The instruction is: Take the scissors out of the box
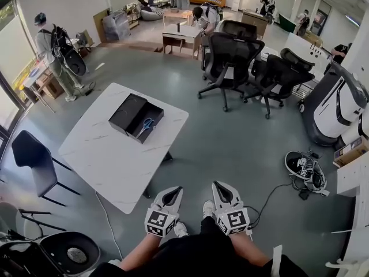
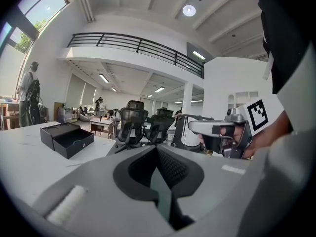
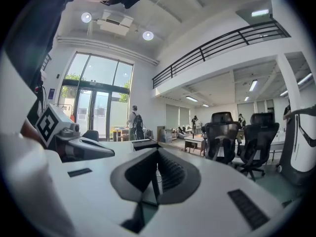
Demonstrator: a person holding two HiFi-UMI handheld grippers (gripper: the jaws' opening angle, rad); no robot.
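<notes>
A black open box (image 1: pixel 159 120) lies on the white table (image 1: pixel 109 154), its lid (image 1: pixel 127 113) right beside it on the left. Blue-handled scissors (image 1: pixel 145 126) lie inside the box. Both grippers hover low near my body, off the table's near corner and well short of the box. My left gripper (image 1: pixel 174 191) is shut and holds nothing; its jaws (image 2: pixel 157 148) meet, with the box (image 2: pixel 66 138) far off to the left. My right gripper (image 1: pixel 219 185) is also shut and holds nothing (image 3: pixel 157 150), and the box (image 3: pixel 145 143) shows just beyond its tips.
Black office chairs (image 1: pixel 230 56) stand past the table, and a dark chair (image 1: pixel 31 157) sits at its left side. A white machine (image 1: pixel 334 105) and a bag (image 1: pixel 305 169) are on the right. A cable (image 1: pixel 106 224) runs on the floor. Several people stand far off.
</notes>
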